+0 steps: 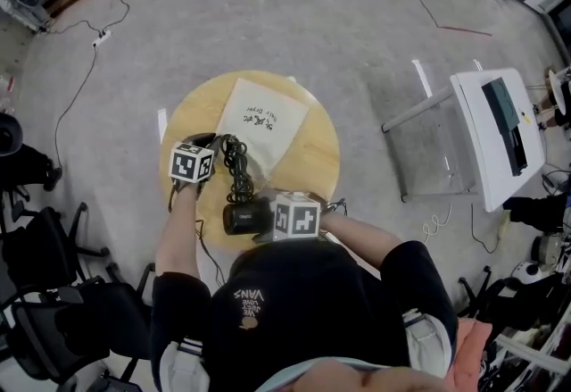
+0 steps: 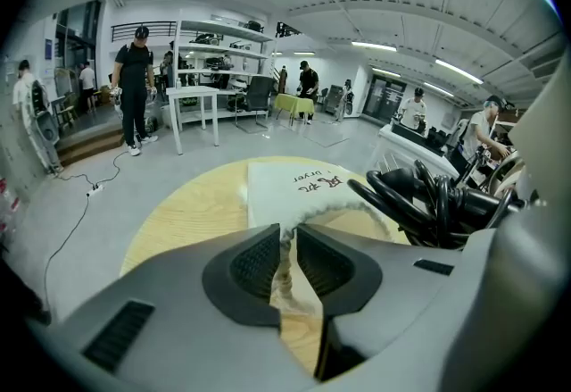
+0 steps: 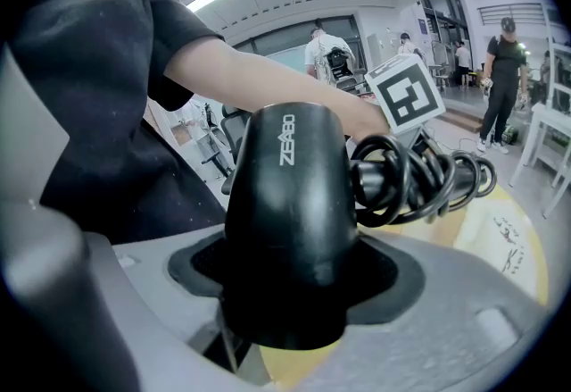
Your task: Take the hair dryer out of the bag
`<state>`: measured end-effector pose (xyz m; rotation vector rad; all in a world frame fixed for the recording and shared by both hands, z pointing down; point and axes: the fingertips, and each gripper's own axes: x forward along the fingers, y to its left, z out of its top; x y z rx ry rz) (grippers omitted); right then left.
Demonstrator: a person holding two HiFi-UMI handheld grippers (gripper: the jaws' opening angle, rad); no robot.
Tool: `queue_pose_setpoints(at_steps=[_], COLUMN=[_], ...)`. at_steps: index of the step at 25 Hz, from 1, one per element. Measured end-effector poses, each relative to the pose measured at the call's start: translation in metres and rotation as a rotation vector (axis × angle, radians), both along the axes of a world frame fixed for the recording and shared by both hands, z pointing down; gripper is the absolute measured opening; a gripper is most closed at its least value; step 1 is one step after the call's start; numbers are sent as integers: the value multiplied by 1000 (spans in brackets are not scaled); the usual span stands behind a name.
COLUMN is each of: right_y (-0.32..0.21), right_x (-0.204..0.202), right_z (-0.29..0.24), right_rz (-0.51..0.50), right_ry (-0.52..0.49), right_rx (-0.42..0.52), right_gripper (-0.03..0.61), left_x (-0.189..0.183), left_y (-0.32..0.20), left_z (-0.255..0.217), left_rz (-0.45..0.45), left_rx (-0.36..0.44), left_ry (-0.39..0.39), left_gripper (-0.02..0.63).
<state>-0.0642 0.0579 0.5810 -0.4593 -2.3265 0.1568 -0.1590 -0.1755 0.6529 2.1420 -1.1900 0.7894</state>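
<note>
A black hair dryer with its coiled cord hangs at the near edge of the round wooden table, outside the white cloth bag that lies flat behind it. My right gripper is shut on the dryer's barrel, which fills the right gripper view. The cord bunches beyond it. My left gripper is at the table's left. In the left gripper view its jaws stand slightly apart, open, with the bag's frilled edge hanging loosely between them.
A white stand with a dark screen is on the right of the floor. Black chairs crowd the near left. A cable trails over the floor at the left. People stand far back in the room.
</note>
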Motion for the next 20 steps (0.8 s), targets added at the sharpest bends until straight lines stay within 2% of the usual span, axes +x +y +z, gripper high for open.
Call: queue_pose_setpoints(at_steps=[9, 20], right_y=[-7, -25], right_x=[-2, 0], right_z=[-6, -15], right_rz=[26, 93], right_ry=[-37, -60], right_rx=[13, 3], right_gripper=[354, 354], left_x=[-4, -8], left_y=[21, 35], left_z=[-8, -19], left_rz=[-33, -20], left_rx=[29, 70], left_ry=[3, -9], left_gripper=[72, 87])
